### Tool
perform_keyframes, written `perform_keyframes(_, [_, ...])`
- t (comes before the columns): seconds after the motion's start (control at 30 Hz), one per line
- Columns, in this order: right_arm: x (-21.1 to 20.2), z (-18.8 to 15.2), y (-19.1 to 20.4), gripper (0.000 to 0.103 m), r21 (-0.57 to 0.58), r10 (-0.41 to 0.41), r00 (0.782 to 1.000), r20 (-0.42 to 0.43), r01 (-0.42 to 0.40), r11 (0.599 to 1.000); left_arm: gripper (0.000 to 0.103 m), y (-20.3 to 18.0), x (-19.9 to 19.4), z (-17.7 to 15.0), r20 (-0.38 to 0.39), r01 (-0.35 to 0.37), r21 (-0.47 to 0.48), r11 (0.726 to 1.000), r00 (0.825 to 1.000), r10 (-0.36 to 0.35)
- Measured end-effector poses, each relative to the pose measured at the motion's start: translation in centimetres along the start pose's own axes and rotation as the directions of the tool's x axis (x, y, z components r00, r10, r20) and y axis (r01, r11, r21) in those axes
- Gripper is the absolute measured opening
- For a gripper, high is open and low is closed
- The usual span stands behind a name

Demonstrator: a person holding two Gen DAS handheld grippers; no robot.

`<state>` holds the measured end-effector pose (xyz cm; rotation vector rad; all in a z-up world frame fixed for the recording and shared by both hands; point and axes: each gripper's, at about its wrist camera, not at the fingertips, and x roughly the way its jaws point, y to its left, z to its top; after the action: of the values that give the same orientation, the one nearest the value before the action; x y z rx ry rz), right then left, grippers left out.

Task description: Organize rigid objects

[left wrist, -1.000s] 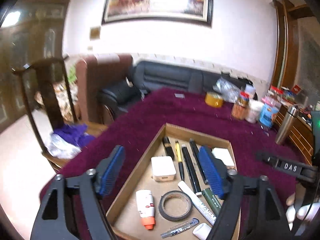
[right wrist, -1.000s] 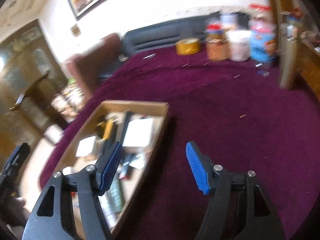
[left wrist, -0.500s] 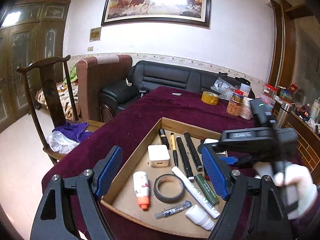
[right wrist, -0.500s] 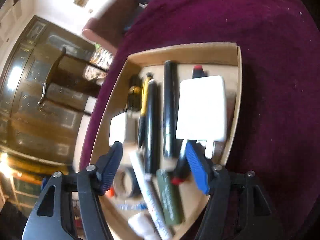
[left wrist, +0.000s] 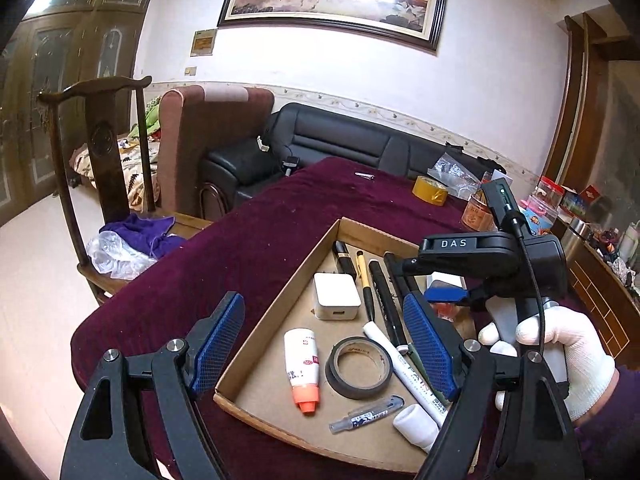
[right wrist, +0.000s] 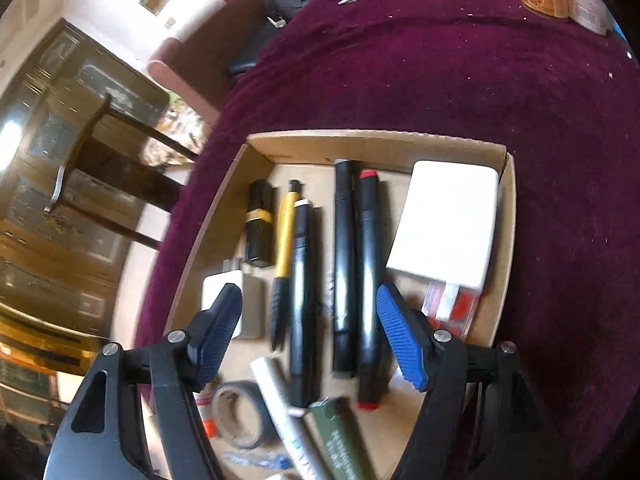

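A cardboard tray (left wrist: pixel 276 308) (right wrist: pixel 376 142) on the purple table holds pens, markers, a white charger (left wrist: pixel 335 297), a black tape roll (left wrist: pixel 359 367), a white tube with an orange cap (left wrist: pixel 303 370) and a white box (right wrist: pixel 446 222). My left gripper (left wrist: pixel 324 344) is open and empty above the tray's near left corner. My right gripper (right wrist: pixel 310 336) is open and empty, hovering over several black markers (right wrist: pixel 344 264); it shows in the left wrist view (left wrist: pixel 444 294), held by a white-gloved hand (left wrist: pixel 560 352).
A yellow tape roll (left wrist: pixel 430 194), jars and containers (left wrist: pixel 478 212) stand at the table's far right. A wooden chair (left wrist: pixel 108 168) with a purple cloth, an armchair and a black sofa (left wrist: pixel 340 140) lie beyond the table's left and far edges.
My right gripper has swung in from the bare cloth to over the tray's markers and dropped closer to them. My left gripper has pulled back slightly.
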<state>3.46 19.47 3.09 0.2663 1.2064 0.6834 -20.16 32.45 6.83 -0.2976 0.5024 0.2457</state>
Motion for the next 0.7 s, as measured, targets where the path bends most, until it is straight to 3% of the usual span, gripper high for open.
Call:
perform_keyframes(0.13, [-5.5, -1.8, -0.1, 0.071, -0.059, 0.016, 0.991, 0.136, -0.008, 0.998, 0.077, -0.6, -1.2, 0.0, 0.043, -0.03, 0.033, 0.999, 0.999, 0.029])
perform_keyframes(0.2, [-9.1, -4.0, 0.1, 0.071, -0.122, -0.007, 0.97, 0.244, 0.038, 0.992, 0.077, -1.2, -2.7, 0.0, 0.111, -0.082, 0.055, 0.995, 0.991, 0.075])
perform_keyframes(0.23, [-10.9, -5.5, 0.3, 0.071, -0.152, -0.026, 0.95, 0.312, 0.076, 0.985, 0.078, -1.5, -3.7, -0.1, 0.159, -0.119, 0.061, 0.991, 0.981, 0.108])
perform_keyframes(0.27, [-12.6, -7.4, 0.5, 0.073, -0.177, -0.058, 0.919, 0.391, 0.137, 0.975, 0.085, -2.0, -4.8, -0.2, 0.205, -0.153, 0.063, 0.986, 0.969, 0.137])
perform_keyframes(0.3, [-13.9, -9.3, 0.7, 0.084, -0.196, -0.087, 0.883, 0.461, 0.197, 0.961, 0.1, -2.7, -6.2, -0.3, 0.255, -0.179, 0.06, 0.982, 0.954, 0.158])
perform_keyframes(0.37, [-15.3, -12.7, 0.4, 0.097, -0.195, -0.138, 0.816, 0.561, 0.293, 0.936, 0.102, -3.8, -8.6, -0.9, 0.352, -0.164, 0.057, 0.985, 0.926, 0.134])
perform_keyframes(0.4, [-15.4, -13.8, 0.1, 0.102, -0.179, -0.162, 0.8, 0.578, 0.318, 0.931, 0.102, -4.5, -9.2, -1.1, 0.373, -0.137, 0.062, 0.989, 0.922, 0.104])
perform_keyframes(0.47, [-15.2, -15.2, -0.8, 0.102, -0.157, -0.18, 0.809, 0.559, 0.316, 0.936, 0.102, -5.8, -8.3, -1.2, 0.306, -0.071, 0.099, 0.993, 0.951, 0.038])
perform_keyframes(0.5, [-15.1, -15.7, -1.5, 0.102, -0.146, -0.184, 0.822, 0.539, 0.307, 0.94, 0.102, -6.8, -7.0, -1.3, 0.221, -0.019, 0.141, 0.99, 0.975, -0.012])
perform_keyframes(0.53, [-14.9, -16.4, -2.0, 0.102, -0.137, -0.189, 0.829, 0.527, 0.302, 0.943, 0.102, -7.4, -6.0, -1.5, 0.163, -0.005, 0.164, 0.986, 0.986, -0.022])
perform_keyframes(0.7, [-14.6, -19.2, -3.0, 0.102, -0.155, -0.232, 0.828, 0.51, 0.354, 0.922, 0.102, -8.6, -4.1, -3.7, 0.066, -0.077, 0.153, 0.985, 0.996, 0.068])
